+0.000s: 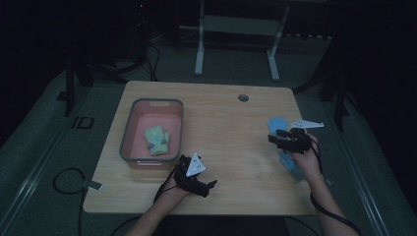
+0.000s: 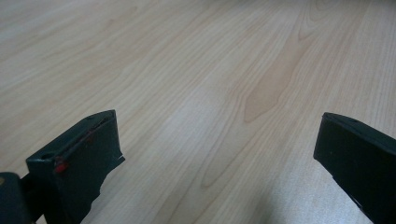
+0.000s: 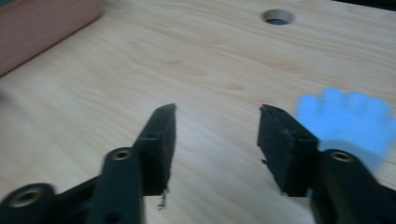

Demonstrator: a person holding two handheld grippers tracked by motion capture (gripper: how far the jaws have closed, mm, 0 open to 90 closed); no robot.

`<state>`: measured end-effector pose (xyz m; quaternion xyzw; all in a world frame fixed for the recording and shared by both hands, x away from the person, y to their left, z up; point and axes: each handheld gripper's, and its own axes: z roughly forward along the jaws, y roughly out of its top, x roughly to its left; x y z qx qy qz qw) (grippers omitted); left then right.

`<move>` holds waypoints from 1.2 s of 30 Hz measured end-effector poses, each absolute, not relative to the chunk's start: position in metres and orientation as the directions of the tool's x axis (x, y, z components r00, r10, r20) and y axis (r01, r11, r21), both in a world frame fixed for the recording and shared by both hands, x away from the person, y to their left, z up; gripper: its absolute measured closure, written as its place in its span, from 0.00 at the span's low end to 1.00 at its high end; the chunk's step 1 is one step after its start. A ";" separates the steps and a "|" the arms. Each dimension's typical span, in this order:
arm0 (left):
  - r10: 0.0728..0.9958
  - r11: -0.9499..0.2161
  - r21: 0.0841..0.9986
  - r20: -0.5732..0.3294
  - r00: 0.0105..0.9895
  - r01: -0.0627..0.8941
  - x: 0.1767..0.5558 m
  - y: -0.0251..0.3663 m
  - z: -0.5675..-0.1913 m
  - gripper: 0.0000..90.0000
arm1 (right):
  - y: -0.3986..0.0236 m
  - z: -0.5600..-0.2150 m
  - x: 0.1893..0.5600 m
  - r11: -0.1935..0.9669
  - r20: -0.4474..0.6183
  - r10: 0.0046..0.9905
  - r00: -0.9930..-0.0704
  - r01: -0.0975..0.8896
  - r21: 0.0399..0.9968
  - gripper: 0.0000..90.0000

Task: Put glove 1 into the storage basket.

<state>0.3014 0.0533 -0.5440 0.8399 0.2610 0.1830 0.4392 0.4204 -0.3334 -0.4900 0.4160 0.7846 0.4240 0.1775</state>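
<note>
Blue glove just beside right jaws

On the wooden table, the right hand-held gripper hovers by two blue gloves, nothing between its jaws.

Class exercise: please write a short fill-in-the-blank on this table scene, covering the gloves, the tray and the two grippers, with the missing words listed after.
1. The green glove lies inside the pink ____.
2. The glove beside the right gripper is ____ in colour.
3. The left gripper has its jaws wide apart with only bare ____ between them.
4. Near the far edge of the table there is a small round ____.

Missing words: tray; blue; wood; hole
</note>
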 end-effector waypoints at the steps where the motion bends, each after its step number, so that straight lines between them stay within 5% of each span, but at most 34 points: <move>1: 0.602 -0.459 0.844 0.067 0.796 0.276 0.301 0.055 -0.544 0.00 | -0.338 -0.489 0.424 0.294 0.061 0.817 -0.574 0.506 0.811 0.56; 2: 0.601 -0.455 0.846 0.062 0.797 0.277 0.301 0.056 -0.544 0.00 | -0.350 -0.489 0.434 0.279 0.067 0.837 -0.544 0.527 0.803 0.64; 5: 0.599 -0.449 0.850 0.056 0.799 0.276 0.301 0.056 -0.544 0.00 | -0.361 -0.490 0.447 0.270 0.065 0.857 -0.511 0.554 0.787 0.68; 23: 0.588 -0.444 0.853 0.045 0.808 0.276 0.301 0.054 -0.550 0.00 | -0.364 -0.542 0.509 0.341 0.003 0.879 -0.476 0.634 0.694 0.65; 36: 0.595 -0.428 0.859 0.034 0.803 0.281 0.300 0.056 -0.551 0.00 | -0.357 -0.543 0.505 0.317 0.009 0.899 -0.437 0.666 0.675 0.88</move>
